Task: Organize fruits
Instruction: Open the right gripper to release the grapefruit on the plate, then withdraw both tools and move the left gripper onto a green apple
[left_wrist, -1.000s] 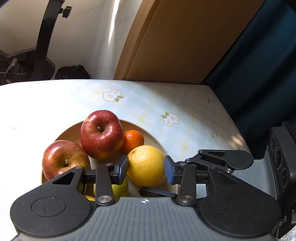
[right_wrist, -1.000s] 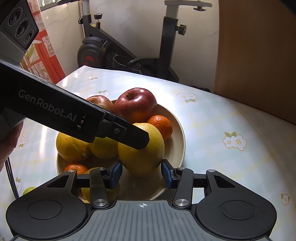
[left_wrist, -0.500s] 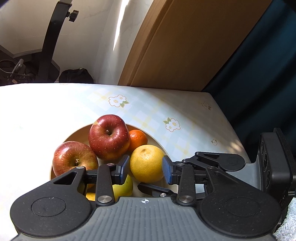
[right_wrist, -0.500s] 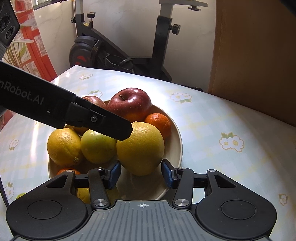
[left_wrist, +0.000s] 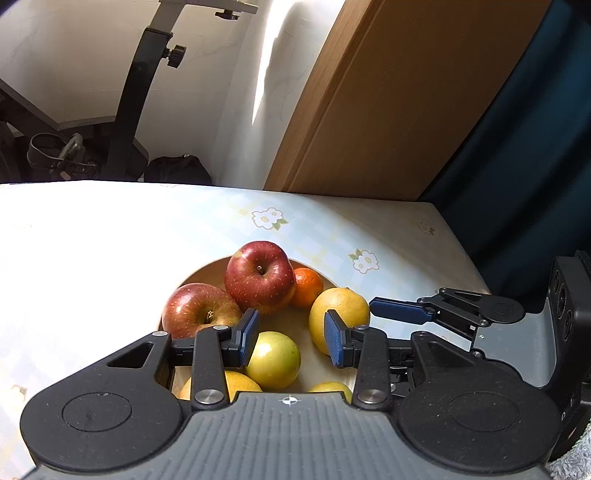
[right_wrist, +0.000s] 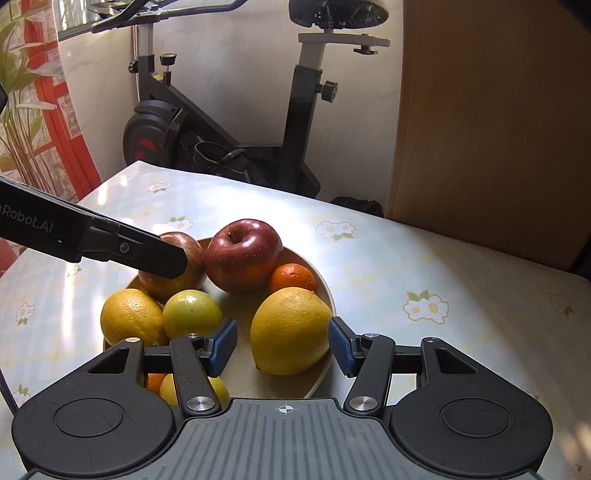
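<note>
A beige bowl (right_wrist: 327, 291) on the flowered table holds two red apples (right_wrist: 242, 254) (left_wrist: 197, 310), a small orange (right_wrist: 291, 277), a large yellow citrus (right_wrist: 290, 328), a green-yellow fruit (right_wrist: 192, 314) and another yellow citrus (right_wrist: 131, 317). My right gripper (right_wrist: 282, 343) is open, its pads on either side of the large yellow citrus without touching it. My left gripper (left_wrist: 290, 336) is open and empty above the bowl, over the green-yellow fruit (left_wrist: 273, 360). The left gripper's finger (right_wrist: 147, 253) crosses the right wrist view in front of the rear apple.
The table (right_wrist: 406, 258) has a far edge against a wooden panel (right_wrist: 491, 129) and a right edge by dark blue fabric (left_wrist: 535, 166). An exercise bike (right_wrist: 229, 122) stands behind the table. More fruit (right_wrist: 162, 386) lies low beside the bowl.
Both grippers have pulled back and up from the bowl. My right gripper's jaws have opened wider off the large yellow citrus, which rests in the bowl. The left finger has drawn away leftward.
</note>
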